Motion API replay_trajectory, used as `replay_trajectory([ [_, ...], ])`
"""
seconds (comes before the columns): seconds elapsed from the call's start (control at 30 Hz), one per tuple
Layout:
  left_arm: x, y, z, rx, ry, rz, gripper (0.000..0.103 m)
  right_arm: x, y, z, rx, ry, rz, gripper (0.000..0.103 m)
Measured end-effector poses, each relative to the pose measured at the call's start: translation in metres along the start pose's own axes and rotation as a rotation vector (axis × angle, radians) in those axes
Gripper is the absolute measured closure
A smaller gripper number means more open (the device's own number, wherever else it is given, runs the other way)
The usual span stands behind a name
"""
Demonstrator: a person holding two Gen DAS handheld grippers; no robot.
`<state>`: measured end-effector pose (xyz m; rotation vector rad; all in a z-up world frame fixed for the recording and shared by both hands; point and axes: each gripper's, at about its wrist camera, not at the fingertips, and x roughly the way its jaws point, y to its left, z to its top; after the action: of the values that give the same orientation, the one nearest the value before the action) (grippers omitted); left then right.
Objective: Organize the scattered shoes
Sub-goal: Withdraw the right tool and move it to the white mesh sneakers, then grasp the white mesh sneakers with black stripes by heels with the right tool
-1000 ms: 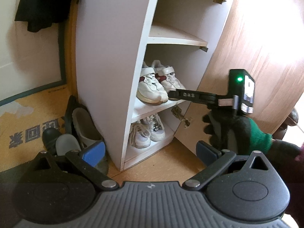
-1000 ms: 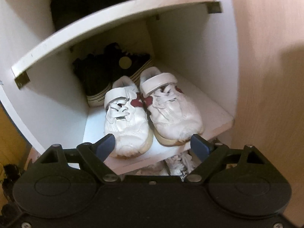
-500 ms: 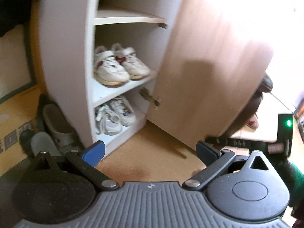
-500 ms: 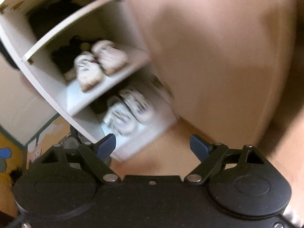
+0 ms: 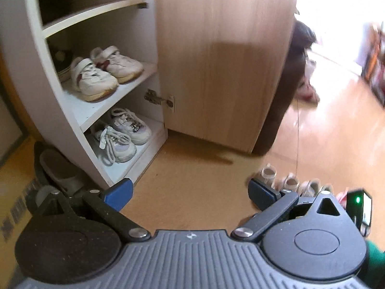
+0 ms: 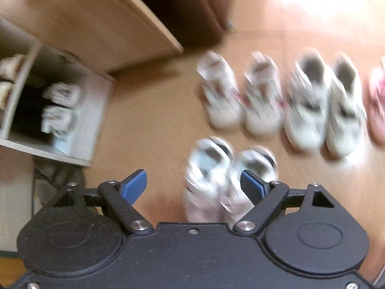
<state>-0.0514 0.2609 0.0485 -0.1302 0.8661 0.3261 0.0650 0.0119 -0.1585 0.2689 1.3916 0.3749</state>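
— Where are the shoes?
— Two white pairs sit in the cabinet (image 5: 93, 118); on the floor (image 6: 156, 110), a white pair (image 6: 226, 175) lies right under the right gripper (image 6: 193, 184), more shoes (image 6: 279, 96) toward one o'clock.
— And the fingers?
— Both spread wide, nothing held; the left gripper (image 5: 190, 192) hangs over bare floor.

The cabinet door (image 5: 223, 55) shows pale matt wood grain; its hinge (image 5: 158, 99) is shiny metal. The shelves (image 5: 113, 101) look smooth, painted white. The floor (image 5: 324, 130) is glossy. The 2 strap sneakers (image 5: 105, 72) look like scuffed leather.
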Motion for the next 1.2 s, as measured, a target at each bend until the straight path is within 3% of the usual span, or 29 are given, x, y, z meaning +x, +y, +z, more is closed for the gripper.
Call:
replay_trajectory([
  [0.13, 0.013, -0.005, -0.008, 0.026, 0.033, -0.027, 0.001, 0.018, -0.008, 0.001, 0.035, 0.006, -0.043, 0.017],
  [0.4, 0.037, -0.034, -0.03, 0.17, 0.148, -0.064, 0.001, 0.048, -0.003, -0.002, 0.045, 0.005, -0.087, 0.017],
  [0.73, 0.046, -0.021, -0.03, 0.135, 0.167, -0.041, 0.001, 0.081, -0.003, 0.006, 0.061, -0.024, -0.138, 0.027],
  [0.97, 0.049, -0.018, -0.025, 0.126, 0.163, -0.03, 0.001, 0.108, -0.005, 0.008, 0.052, -0.021, -0.172, 0.042],
  [1.2, 0.056, -0.016, -0.025, 0.124, 0.181, -0.013, 0.001, 0.116, 0.004, 0.008, -0.024, -0.038, -0.227, 0.044],
])
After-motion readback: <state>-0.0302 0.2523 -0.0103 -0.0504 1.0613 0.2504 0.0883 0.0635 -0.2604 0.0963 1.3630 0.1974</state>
